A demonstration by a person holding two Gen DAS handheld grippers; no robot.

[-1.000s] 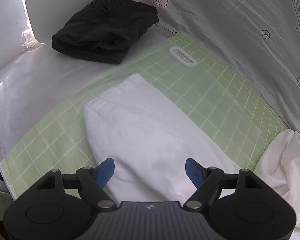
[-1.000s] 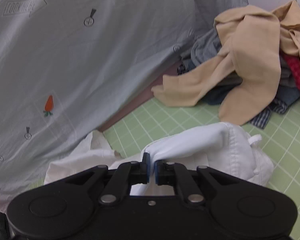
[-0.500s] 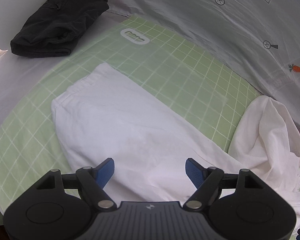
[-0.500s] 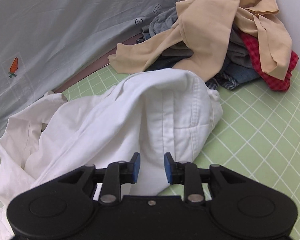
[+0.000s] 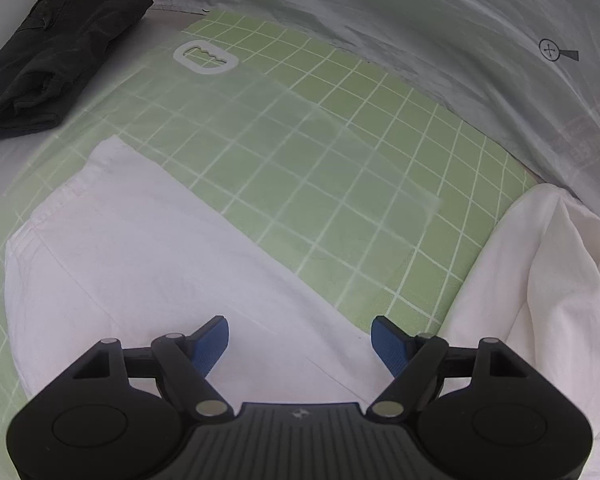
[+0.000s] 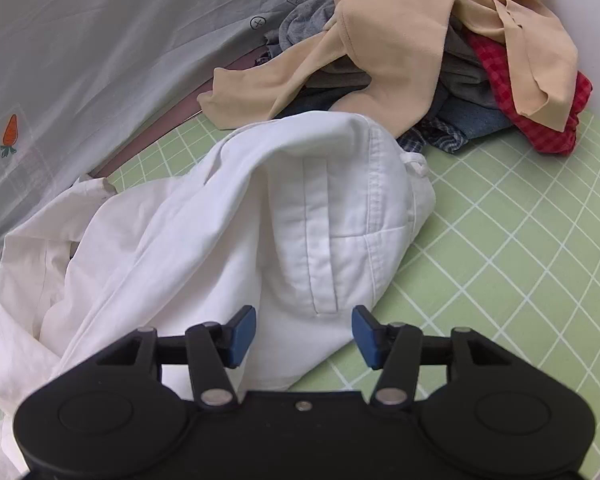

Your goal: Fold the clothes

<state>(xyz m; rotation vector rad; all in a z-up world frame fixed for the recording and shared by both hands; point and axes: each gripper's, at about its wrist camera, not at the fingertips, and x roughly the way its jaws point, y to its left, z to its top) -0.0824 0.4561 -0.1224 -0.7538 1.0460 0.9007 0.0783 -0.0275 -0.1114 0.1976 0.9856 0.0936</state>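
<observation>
White trousers (image 5: 140, 264) lie on the green grid mat (image 5: 340, 184), one leg flat at the left, the rest bunched at the right. My left gripper (image 5: 300, 344) hovers open just over the flat leg, nothing between its blue pads. In the right wrist view the waist end of the white trousers (image 6: 300, 208) sits heaped on the mat (image 6: 520, 248). My right gripper (image 6: 304, 334) is over that heap with its jaws opening. The cloth lies below the pads, which do not press on it.
A folded black garment (image 5: 56, 52) lies at the far left beside the mat. A grey printed sheet (image 5: 440, 20) rises behind the mat. A pile of unfolded clothes (image 6: 440, 52), tan on top with red and blue beneath, sits at the back right.
My right gripper has let go of the white cloth and opened; the waist end has dropped onto the mat. My left gripper has slid right along the flat leg, staying open.
</observation>
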